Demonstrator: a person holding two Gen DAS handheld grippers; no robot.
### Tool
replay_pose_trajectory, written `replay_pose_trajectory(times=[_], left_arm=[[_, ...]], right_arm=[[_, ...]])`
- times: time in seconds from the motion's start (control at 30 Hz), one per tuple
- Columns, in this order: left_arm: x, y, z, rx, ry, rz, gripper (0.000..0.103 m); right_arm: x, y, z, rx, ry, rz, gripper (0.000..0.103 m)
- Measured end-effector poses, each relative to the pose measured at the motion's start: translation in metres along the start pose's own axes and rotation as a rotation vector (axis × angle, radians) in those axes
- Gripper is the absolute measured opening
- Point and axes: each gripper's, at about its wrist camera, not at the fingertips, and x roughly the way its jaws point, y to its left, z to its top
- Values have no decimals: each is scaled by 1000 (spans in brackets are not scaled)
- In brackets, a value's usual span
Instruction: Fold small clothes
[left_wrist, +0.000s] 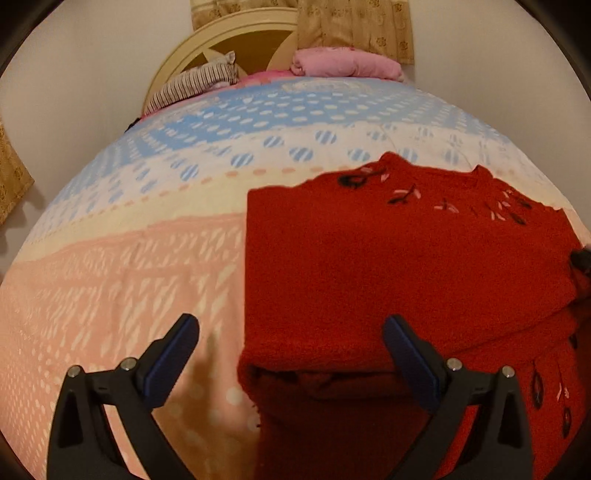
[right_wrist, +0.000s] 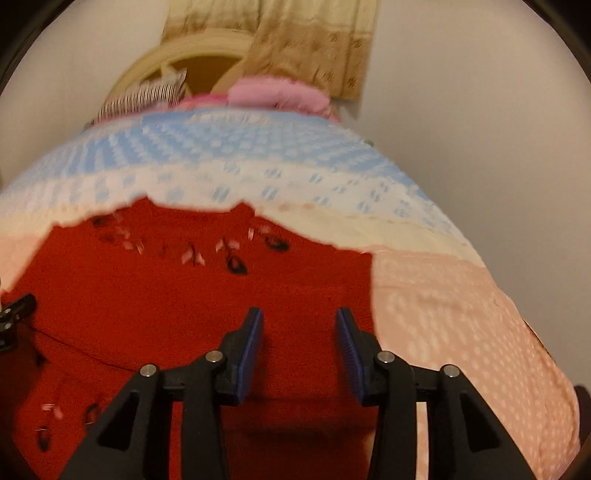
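A red knit garment (left_wrist: 388, 266) with small black and pink embroidery lies partly folded on the bed; it also shows in the right wrist view (right_wrist: 184, 302). My left gripper (left_wrist: 291, 332) is open and empty, hovering over the garment's near left folded edge. My right gripper (right_wrist: 299, 325) is open and empty over the garment's near right part. A bit of the left gripper (right_wrist: 14, 314) shows at the left edge of the right wrist view.
The bed has a pink, cream and blue patterned cover (left_wrist: 129, 277). At the far end are a pink pillow (left_wrist: 343, 62), a striped pillow (left_wrist: 195, 85) and a cream headboard (left_wrist: 229, 40). Beige curtains (right_wrist: 295, 40) hang behind. White walls flank the bed.
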Motion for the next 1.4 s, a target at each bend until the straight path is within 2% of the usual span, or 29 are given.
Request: replay_pose_trajectory(times=[0.03,0.07,0.2,0.3,0.37,0.47,0.53,0.63,0.7,1.1,1.23,1.3,1.4], left_arm=[[-1,3,0,-11,-3,-5,103],[0,5,0,-20,0,-9,103],[5,6,-3,-37,14,-19,103],[5,4,-4,-30,6,-10,103],[6,1,-4,-32,6,-9,103],[8,3,-3,-48,14,-26,103],[10,5,-3,-59,19,-39,103],[10,5,-3,-65,20,-45,103],[10,5,-3,-65,19,-45,103],[9,5,-3,-59,15,-35,103],[4,4,-4,-51,8,-25,103],[-3,7,-6,-58,-1,-44,103],[-19,12,-15,-75,-20,-97,103]], right_arm=[[16,0,-1,-1,58,-1,21],[33,-4,-3,27,114,18,21],[50,-28,13,151,123,75,19],[63,-29,25,141,124,62,19],[59,-27,29,135,120,53,19],[30,-30,29,167,20,50,19],[20,-29,26,166,3,71,19],[30,-18,13,123,73,80,19],[48,-12,3,90,119,56,19],[55,-1,17,18,90,-40,20],[37,-6,16,87,95,-11,21],[22,-2,12,103,90,7,21],[-10,13,5,57,68,-20,21]])
